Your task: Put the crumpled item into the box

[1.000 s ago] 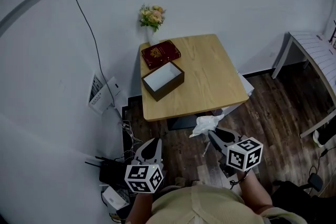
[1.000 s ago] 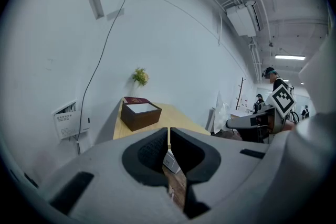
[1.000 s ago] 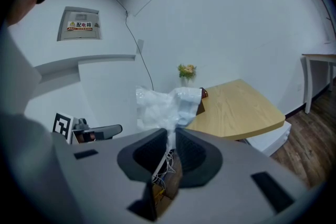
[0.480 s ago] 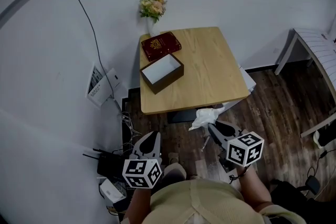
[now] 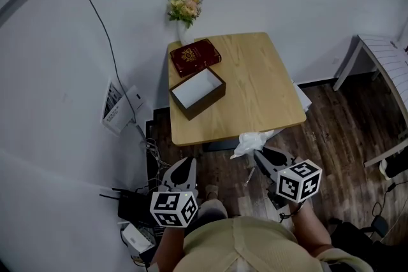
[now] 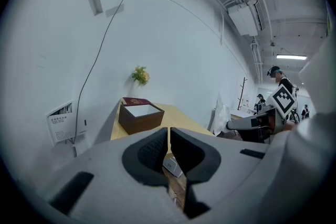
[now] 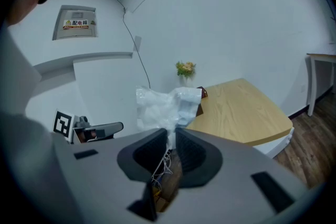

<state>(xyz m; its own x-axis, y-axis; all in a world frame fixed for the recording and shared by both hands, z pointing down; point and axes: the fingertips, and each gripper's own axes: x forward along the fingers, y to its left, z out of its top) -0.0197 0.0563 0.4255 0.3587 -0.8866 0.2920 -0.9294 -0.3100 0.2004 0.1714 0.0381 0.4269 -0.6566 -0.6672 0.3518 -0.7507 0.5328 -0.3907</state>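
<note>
A crumpled white plastic item (image 5: 250, 143) (image 7: 165, 106) hangs in the air just off the near edge of the wooden table (image 5: 255, 86), with my right gripper (image 5: 260, 155) (image 7: 171, 136) shut on its lower end. The brown open box (image 5: 197, 93) (image 6: 139, 116) with a white inside stands on the table's left part. It is far ahead of both grippers. My left gripper (image 5: 182, 170) (image 6: 169, 134) is held low at the left, short of the table, its jaws shut with nothing between them.
A dark red book (image 5: 194, 57) lies behind the box, and a small vase of flowers (image 5: 183, 10) stands at the wall. Cables and small devices (image 5: 137, 200) clutter the floor left of the table. A white bench (image 5: 382, 60) stands at the right. People (image 6: 281, 86) are in the far room.
The view has drifted slightly, so the table sits a little nearer. Both grippers keep their pose, and the right one still holds the white item.
</note>
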